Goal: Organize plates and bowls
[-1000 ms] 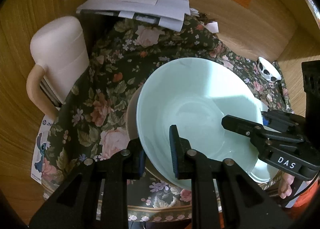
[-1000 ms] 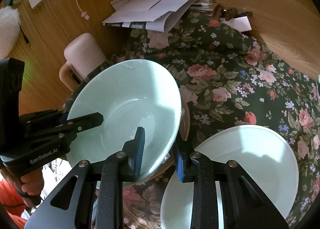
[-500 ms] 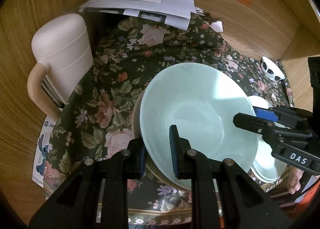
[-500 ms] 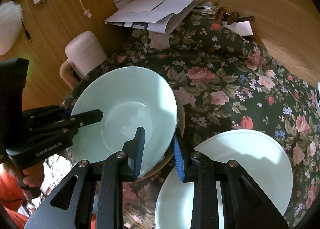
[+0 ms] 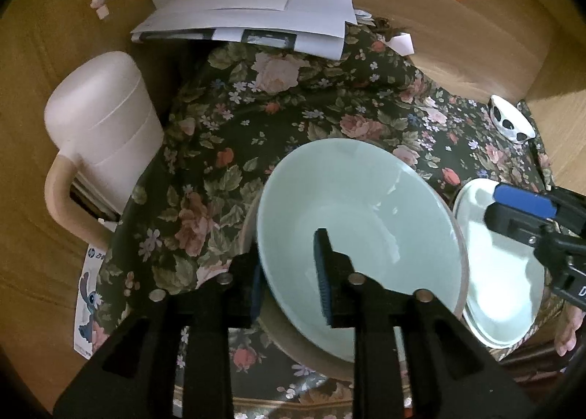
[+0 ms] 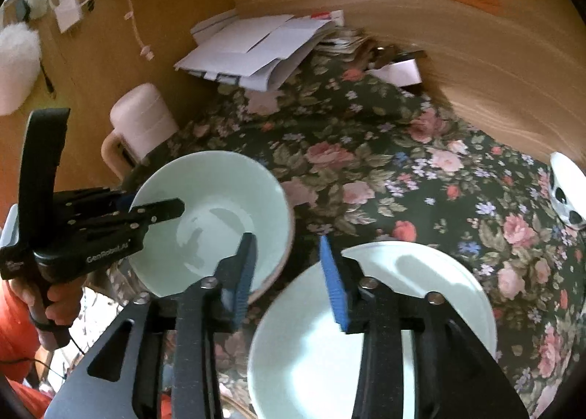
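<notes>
A pale green bowl [image 5: 362, 221] sits inside a beige bowl [image 5: 304, 349] on the floral cloth; the pair also shows in the right wrist view [image 6: 216, 214]. My left gripper [image 5: 289, 272] has one finger on each side of the green bowl's near rim and holds it. My right gripper [image 6: 289, 272] is open and empty, off the bowl's right rim, above the gap between the bowl and a second pale green bowl [image 6: 384, 312]. That second bowl shows at right in the left wrist view [image 5: 501, 272].
A cream jug with a handle [image 5: 99, 140] stands at the left edge. Papers [image 5: 256, 12] are piled at the back against the wooden wall. A small black-and-white dish [image 5: 511, 118] sits at the far right. The floral cloth [image 5: 293, 104] covers the table.
The green bowl has been lowered and levelled into the beige bowl. My right gripper has opened, let go of the rim and drawn back to the right. My left gripper stays on the rim.
</notes>
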Action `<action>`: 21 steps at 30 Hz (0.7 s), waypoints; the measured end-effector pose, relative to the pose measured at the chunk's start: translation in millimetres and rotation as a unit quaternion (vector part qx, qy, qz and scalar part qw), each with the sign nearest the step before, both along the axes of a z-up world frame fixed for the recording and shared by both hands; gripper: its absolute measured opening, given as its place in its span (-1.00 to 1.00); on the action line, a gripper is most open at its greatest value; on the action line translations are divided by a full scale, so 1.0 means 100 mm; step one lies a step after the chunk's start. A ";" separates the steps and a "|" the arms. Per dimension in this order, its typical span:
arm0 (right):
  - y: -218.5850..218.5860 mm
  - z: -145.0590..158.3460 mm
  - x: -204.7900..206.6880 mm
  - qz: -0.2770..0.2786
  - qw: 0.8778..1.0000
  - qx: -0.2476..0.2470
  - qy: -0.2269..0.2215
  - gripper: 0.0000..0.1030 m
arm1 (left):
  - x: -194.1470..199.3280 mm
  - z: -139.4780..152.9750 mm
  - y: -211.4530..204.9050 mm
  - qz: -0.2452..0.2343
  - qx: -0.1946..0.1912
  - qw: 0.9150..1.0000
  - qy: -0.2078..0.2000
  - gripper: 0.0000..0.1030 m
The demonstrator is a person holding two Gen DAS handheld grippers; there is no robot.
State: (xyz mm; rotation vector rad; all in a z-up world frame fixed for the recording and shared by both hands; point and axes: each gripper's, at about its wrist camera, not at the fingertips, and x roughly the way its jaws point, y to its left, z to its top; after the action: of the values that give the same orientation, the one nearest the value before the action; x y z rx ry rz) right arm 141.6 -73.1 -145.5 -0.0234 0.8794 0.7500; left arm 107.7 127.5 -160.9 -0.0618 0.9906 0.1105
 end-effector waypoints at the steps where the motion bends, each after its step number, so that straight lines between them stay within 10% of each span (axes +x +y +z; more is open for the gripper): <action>1: -0.05 0.01 0.02 -0.006 1.000 0.002 -0.001 -0.14 | 0.03 0.01 -0.01 -0.002 -0.002 1.000 0.007 -0.34; 9: -0.43 0.10 0.11 -0.045 0.999 0.011 -0.014 0.13 | 0.18 0.11 -0.05 0.017 -0.011 0.999 0.029 0.07; 21: -1.03 0.23 0.33 -0.112 0.993 0.006 -0.046 0.18 | 0.26 0.64 -0.44 -0.018 0.004 0.999 -0.044 0.24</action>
State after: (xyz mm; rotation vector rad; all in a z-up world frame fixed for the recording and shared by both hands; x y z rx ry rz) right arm 174.9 -175.8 -122.2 0.0506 0.7754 0.5404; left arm 133.3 83.5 -96.7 -0.0403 0.9022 0.0779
